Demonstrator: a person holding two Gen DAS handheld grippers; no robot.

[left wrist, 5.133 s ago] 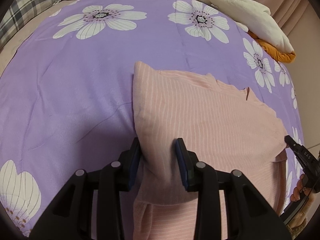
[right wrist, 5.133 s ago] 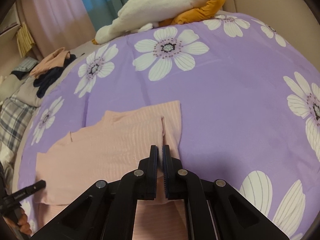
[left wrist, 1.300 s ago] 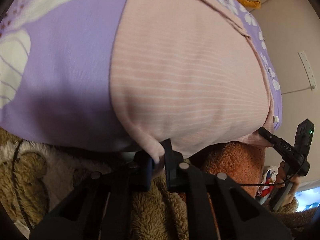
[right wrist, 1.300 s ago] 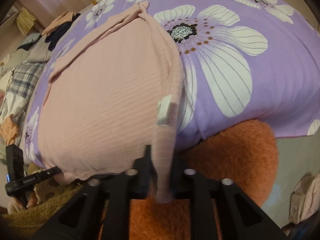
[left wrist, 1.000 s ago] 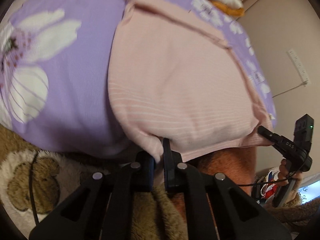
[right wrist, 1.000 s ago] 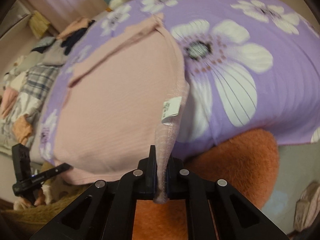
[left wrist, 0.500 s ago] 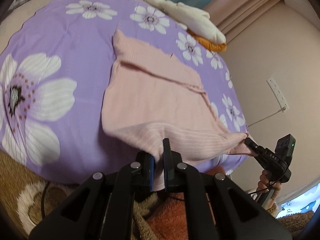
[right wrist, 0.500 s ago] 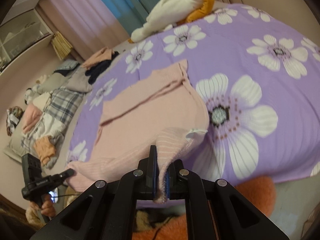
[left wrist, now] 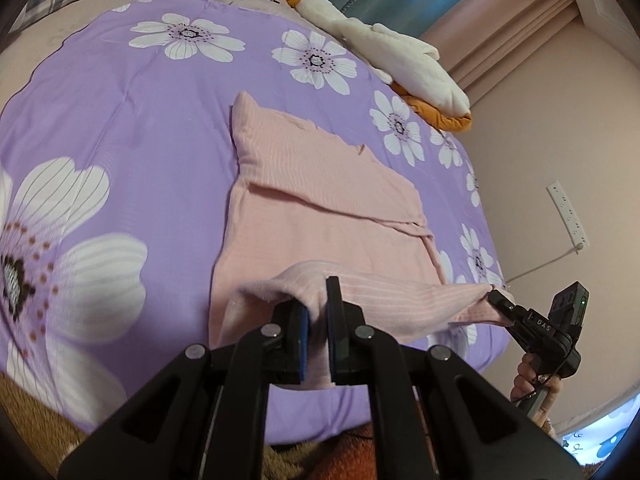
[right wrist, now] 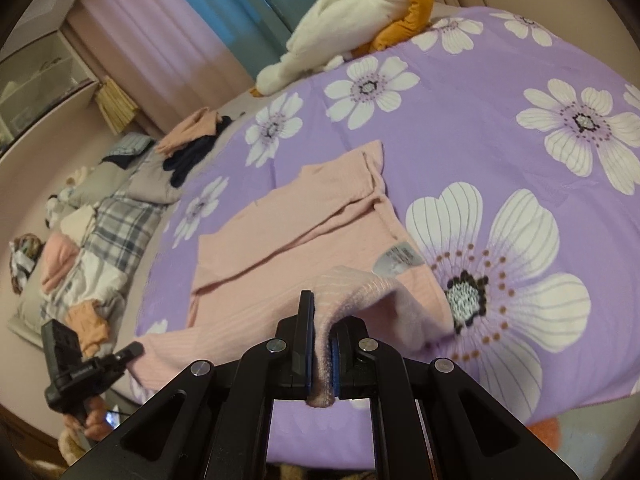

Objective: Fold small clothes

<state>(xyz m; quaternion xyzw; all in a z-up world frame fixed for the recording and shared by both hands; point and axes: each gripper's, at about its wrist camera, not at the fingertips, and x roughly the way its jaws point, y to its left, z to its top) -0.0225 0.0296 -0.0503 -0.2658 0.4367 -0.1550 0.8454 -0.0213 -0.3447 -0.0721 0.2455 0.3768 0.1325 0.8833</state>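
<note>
Pink, finely striped knit: a small top (left wrist: 320, 208) lies spread on the purple bedspread (left wrist: 120, 140) with big white flowers, its sleeves folded across the body. Its near hem is lifted off the bed and stretched between the two tools. The left gripper (left wrist: 316, 320) has its jaws pinched narrow on one hem corner, the cloth bunched between the blue pads. The right gripper (right wrist: 322, 344) is clamped just as tightly on the other corner, where a white care label (right wrist: 396, 258) shows beside it on the seam. Farther off, a white and orange plush toy (right wrist: 360, 20) lies at the bedspread's far edge, near the curtains (right wrist: 180, 32). A heap of other clothes (right wrist: 192, 140) sits beyond the spread.
</note>
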